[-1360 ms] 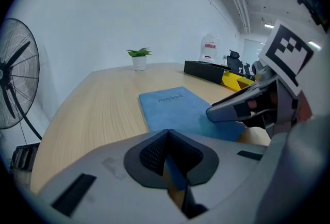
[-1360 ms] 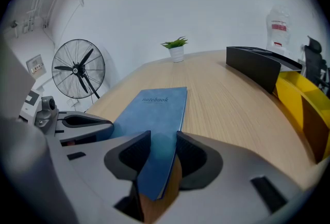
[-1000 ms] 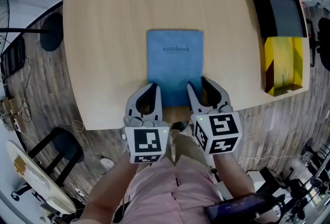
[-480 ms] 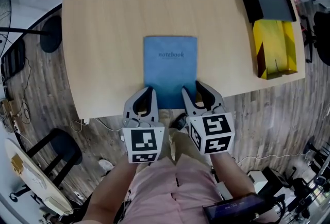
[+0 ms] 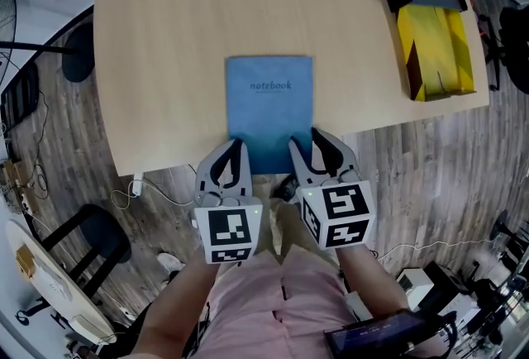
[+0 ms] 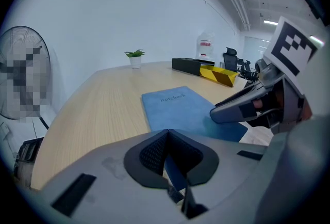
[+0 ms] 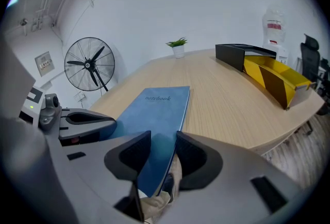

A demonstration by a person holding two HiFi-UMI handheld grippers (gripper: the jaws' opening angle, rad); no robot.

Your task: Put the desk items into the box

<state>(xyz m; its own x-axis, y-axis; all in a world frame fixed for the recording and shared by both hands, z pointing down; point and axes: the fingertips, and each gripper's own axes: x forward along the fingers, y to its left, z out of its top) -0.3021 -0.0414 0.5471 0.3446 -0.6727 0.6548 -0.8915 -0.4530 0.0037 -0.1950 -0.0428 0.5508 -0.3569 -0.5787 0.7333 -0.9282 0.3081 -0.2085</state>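
Now the blue rectangular notebook (image 5: 270, 109) lies flat on the light wooden table (image 5: 165, 35), its near end overhanging the edge. The left gripper (image 5: 238, 144), jaws together, sits at its near-left corner. The right gripper (image 5: 307, 139), jaws apart, straddles its right edge. Bare tabletop surrounds the other sides.

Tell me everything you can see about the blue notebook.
The blue notebook is thin, with a soft-looking matte cover printed "notebook" near its far end. It lies closed and flat on the light wooden table, its near end sticking out past the table's edge. The left gripper has its jaws closed on the near left corner; the right gripper has its jaws apart around the near right corner.
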